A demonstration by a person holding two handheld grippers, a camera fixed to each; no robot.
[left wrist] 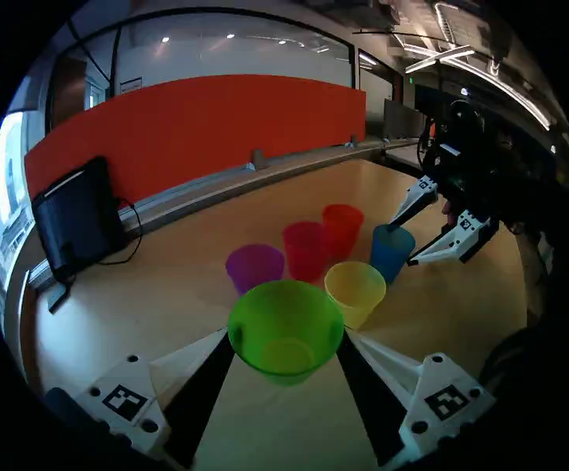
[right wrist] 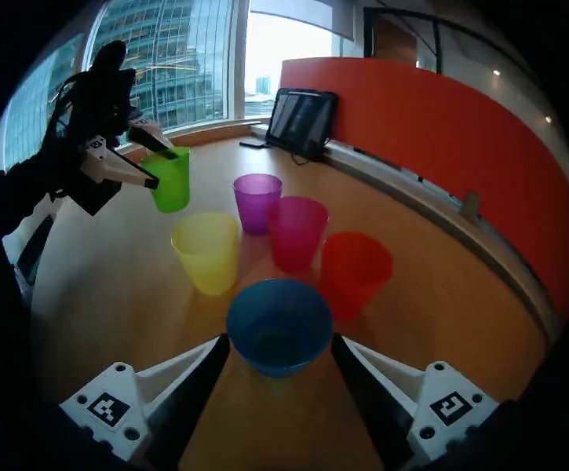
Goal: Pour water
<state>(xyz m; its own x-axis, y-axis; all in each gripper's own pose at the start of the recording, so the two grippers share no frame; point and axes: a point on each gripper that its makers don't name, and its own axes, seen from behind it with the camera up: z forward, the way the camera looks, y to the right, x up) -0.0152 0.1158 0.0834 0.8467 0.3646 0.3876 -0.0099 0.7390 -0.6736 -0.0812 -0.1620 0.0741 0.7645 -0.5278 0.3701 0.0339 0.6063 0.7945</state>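
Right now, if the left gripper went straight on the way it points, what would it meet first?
The left gripper holds the green cup, which would likely meet the yellow cup first, just ahead to its right; the purple cup is close too. Depth is unclear.

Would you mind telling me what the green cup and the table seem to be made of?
Green cup: probably translucent plastic, glossy; light glows through its wall. Table: light wood or wood-look laminate, I can't tell which; smooth, satin, with soft reflections.
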